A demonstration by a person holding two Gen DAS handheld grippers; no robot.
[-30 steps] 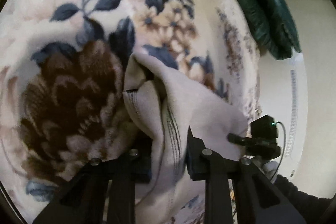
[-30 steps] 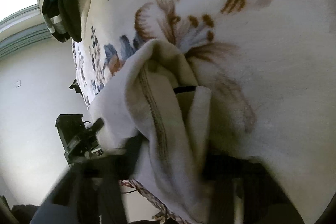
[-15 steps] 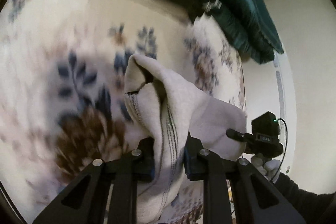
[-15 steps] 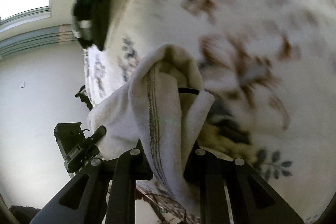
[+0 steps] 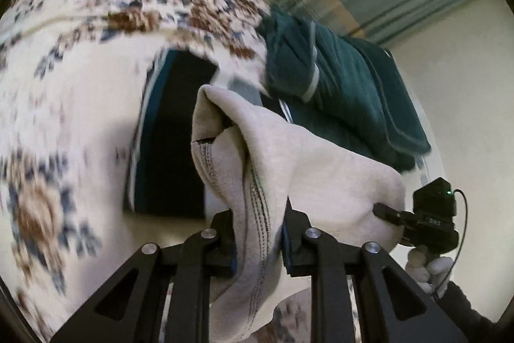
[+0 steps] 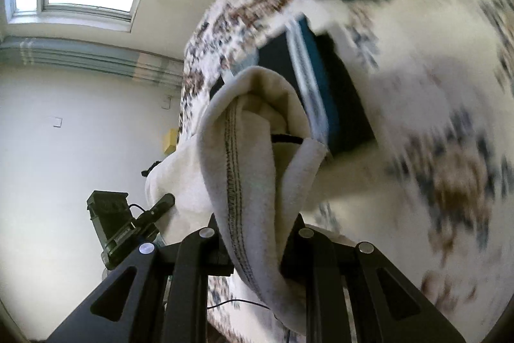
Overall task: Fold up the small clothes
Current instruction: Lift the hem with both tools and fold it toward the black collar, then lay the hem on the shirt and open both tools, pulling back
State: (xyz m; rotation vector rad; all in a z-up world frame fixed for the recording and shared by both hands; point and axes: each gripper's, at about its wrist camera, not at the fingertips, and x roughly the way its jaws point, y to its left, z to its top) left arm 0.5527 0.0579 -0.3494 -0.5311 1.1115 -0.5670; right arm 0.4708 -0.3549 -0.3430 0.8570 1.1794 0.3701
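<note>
Both tongs are nearly together, each pinching a bunched edge of the same pale grey garment (image 5: pixel 289 169). The left gripper (image 5: pixel 258 241) clamps one stitched fold, the right gripper (image 6: pixel 257 241) the other, so the cloth hangs between them, lifted above the flowered blanket (image 5: pixel 80 105). A white-gloved hand (image 5: pixel 429 267) grips the right tool's handle, sleeve cut off at the frame edge. Beyond lie a dark folded piece (image 5: pixel 173 134) and a green garment (image 5: pixel 347 92), both blurred.
</note>
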